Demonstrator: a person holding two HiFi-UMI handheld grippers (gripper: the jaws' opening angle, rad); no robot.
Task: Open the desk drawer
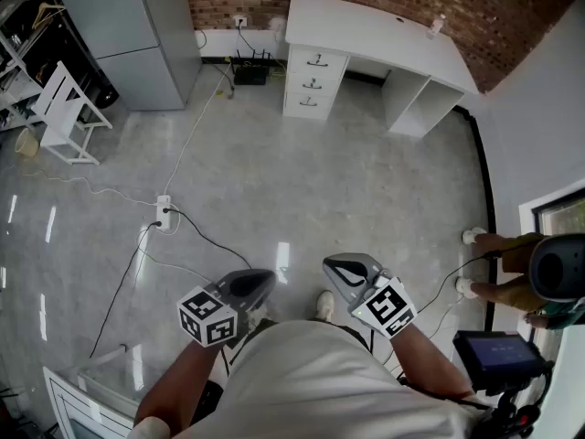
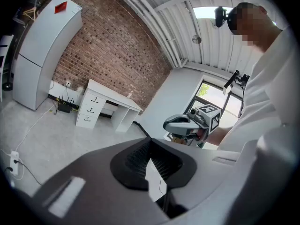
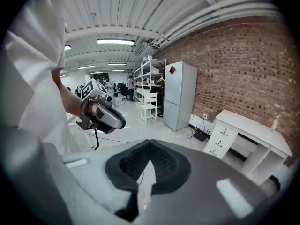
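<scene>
The white desk (image 1: 384, 35) stands far off against the brick wall. Its stack of three drawers (image 1: 313, 82) is on its left side, all closed, each with a small dark handle. The desk also shows in the left gripper view (image 2: 108, 99) and in the right gripper view (image 3: 253, 128) with its drawers (image 3: 219, 142). Both grippers are held close to the person's body, several steps from the desk. My left gripper (image 1: 267, 278) is shut and empty. My right gripper (image 1: 330, 265) is shut and empty too. The two point toward each other.
A grey fridge (image 1: 137, 35) stands left of the desk. A white chair (image 1: 66, 117) is at the far left. A power strip (image 1: 164, 213) and cables lie across the floor. A router (image 1: 249, 71) sits by the desk. Another person (image 1: 512, 273) and a screen (image 1: 498, 355) are at the right.
</scene>
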